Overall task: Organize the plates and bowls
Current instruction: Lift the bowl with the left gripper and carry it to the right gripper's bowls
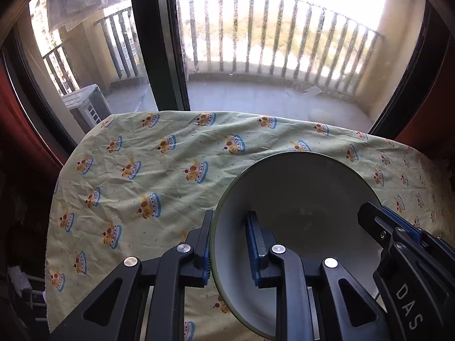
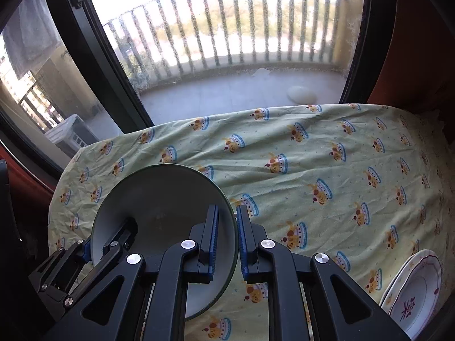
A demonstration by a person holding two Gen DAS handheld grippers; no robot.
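Note:
A grey-white bowl with a dark green rim (image 1: 301, 199) is held between both grippers above the table. My left gripper (image 1: 229, 244) straddles its left rim, one finger outside and one inside, with a gap around the rim. My right gripper (image 2: 227, 241) straddles the bowl's right rim (image 2: 159, 199) the same way, its pads close on the rim. The right gripper's fingers also show in the left wrist view (image 1: 378, 224) at the bowl's right edge. The left gripper shows in the right wrist view (image 2: 113, 244) at the bowl's left edge.
The table carries a pale yellow-green cloth with cartoon cake prints (image 1: 159, 170). White plates with red floral trim (image 2: 415, 287) sit stacked at the table's near right corner. A large window and balcony railing stand behind the table.

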